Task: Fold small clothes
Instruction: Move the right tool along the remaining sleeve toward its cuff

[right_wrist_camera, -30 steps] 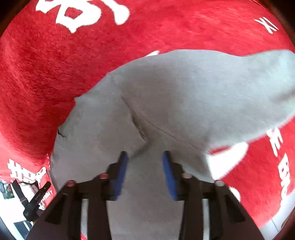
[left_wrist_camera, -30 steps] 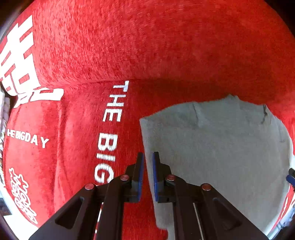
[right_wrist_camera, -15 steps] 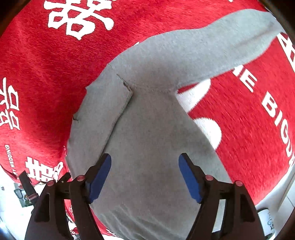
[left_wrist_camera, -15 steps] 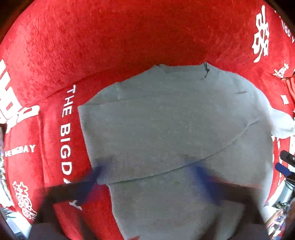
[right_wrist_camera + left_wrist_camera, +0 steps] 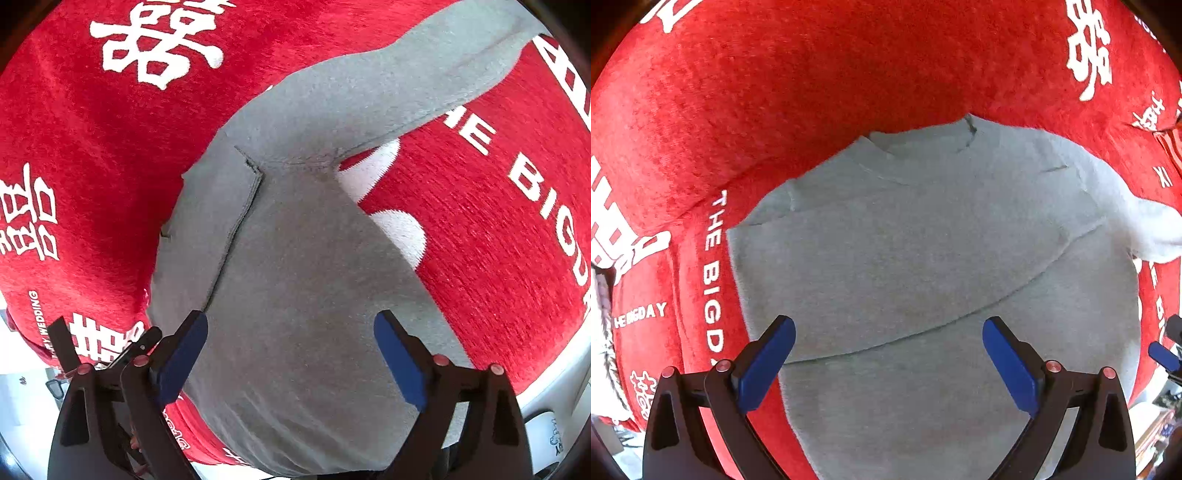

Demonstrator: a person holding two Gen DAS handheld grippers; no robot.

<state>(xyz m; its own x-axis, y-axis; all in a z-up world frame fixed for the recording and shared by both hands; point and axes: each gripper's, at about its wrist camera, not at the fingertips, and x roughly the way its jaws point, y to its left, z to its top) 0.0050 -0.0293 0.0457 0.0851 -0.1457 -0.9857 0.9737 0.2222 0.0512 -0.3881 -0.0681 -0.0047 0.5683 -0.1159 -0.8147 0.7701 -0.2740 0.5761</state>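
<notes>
The gray shirt (image 5: 923, 266) lies flat on a red cloth (image 5: 812, 92) with white letters. One sleeve is folded across the shirt's middle. The other sleeve (image 5: 406, 85) sticks out to the side on the cloth. The left gripper (image 5: 888, 354) is above the shirt with its jaws wide apart, holding nothing. The right gripper (image 5: 291, 350) is above the shirt too, jaws wide apart and empty.

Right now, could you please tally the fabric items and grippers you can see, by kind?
Grey garment: 1
Red cloth with white lettering: 1
Grippers, left gripper and right gripper, both open: 2
Total: 4
</notes>
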